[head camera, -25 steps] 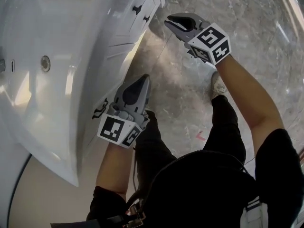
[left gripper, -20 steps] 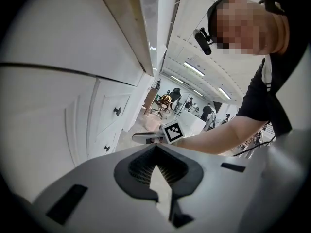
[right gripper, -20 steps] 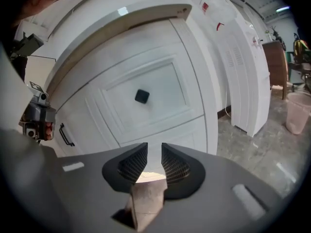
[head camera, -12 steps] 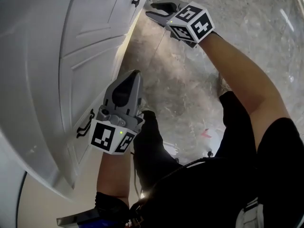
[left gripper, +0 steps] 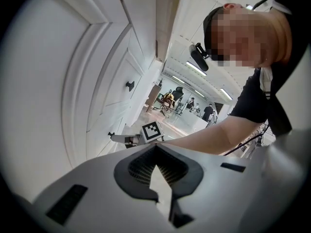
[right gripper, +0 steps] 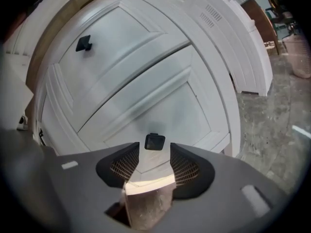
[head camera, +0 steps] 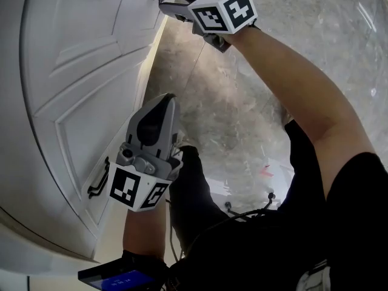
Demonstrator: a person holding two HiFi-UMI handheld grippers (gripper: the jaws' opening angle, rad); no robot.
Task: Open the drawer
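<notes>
Both grippers have sunk lower: the right gripper (right gripper: 154,152), jaws opening, brackets without touching the small black square knob (right gripper: 154,142) of the stiff white panelled drawer front (right gripper: 163,106) low on the cabinet, likely its one slippery hold, while the left gripper (left gripper: 155,147) hangs closed, empty.

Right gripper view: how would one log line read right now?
right gripper: jaws opening, knob ahead, untouched | left gripper: shut, empty

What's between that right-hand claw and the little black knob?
Nothing. In the right gripper view the right gripper, jaws opening, points straight at the black knob, which sits level with its tips, untouched.
</notes>
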